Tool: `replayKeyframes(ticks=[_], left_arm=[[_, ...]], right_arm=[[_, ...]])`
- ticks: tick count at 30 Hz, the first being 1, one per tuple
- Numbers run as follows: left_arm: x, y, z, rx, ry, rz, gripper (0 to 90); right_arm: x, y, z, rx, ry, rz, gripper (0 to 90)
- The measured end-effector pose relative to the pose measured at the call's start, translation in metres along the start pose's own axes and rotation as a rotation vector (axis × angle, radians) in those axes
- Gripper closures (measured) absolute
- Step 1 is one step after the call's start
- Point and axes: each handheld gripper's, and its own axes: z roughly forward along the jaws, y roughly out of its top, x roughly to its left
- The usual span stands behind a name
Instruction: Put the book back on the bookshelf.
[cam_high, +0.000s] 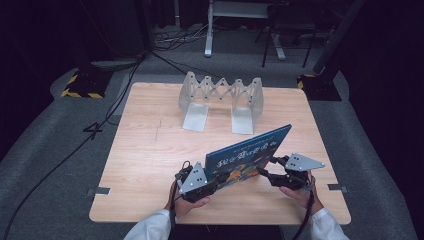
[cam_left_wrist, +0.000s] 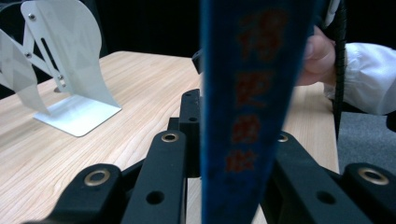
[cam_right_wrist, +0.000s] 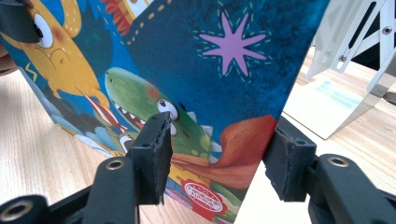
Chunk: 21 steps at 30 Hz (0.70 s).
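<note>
Left tool (cam_high: 212, 184) clamps the near left corner of the book (cam_high: 248, 156), its black jaws pressed against both faces of the blue spine, which rises between them in the left gripper view. Right tool (cam_high: 266, 172) sits at the book's right end with its jaws apart: in the right gripper view one pad stands in front of the cover by the green dinosaur, the other behind the book's edge, and whether either pad touches I cannot tell, so nothing there reads as a grip.

Everything else is placed from the book. Beneath it lies the table (cam_high: 150, 150), a pale wooden top (the largest thing in reach), and the book stands over its near half, on edge and tilted, its right end higher than its left in the high view. Beyond the book, toward the far edge of the table and well apart from it, stands the white expanding book rack (cam_high: 221, 101), upright on its two flat feet; one foot (cam_left_wrist: 77, 114) shows to the left of the book in the left gripper view. Behind the book, at the near edge, the person's hands hold the two tools, white sleeves (cam_high: 150, 227) showing at the bottom.
</note>
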Motion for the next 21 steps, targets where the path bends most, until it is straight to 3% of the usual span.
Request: replayKeyframes(ticks=[4, 11, 13, 16, 21], left_arm=[[-0.0003, 0.0015, -0.0018, -0.004, 0.012, 0.018, 78.5], [0.0002, 0.0009, -0.0004, 0.002, -0.004, 0.044, 80.5], [-0.0002, 0.0008, 0.0002, 0.0, -0.002, 0.06, 80.2], [0.0017, -0.0004, 0.0008, -0.01, -0.015, 0.043, 80.5], [0.003, 0.0012, 0.0042, -0.006, -0.006, 0.041, 80.2]], right_arm=[[0.0005, 0.0, 0.0005, -0.002, -0.002, 0.002, 46.8], [0.0009, -0.0008, 0.0012, 0.001, -0.005, 0.013, 45.2], [0.0026, -0.0017, 0.004, 0.024, -0.015, 0.005, 42.9], [0.0057, -0.0016, 0.0065, 0.032, -0.036, -0.01, 41.5], [0.0053, -0.0037, 0.0068, 0.032, -0.047, 0.005, 40.2]])
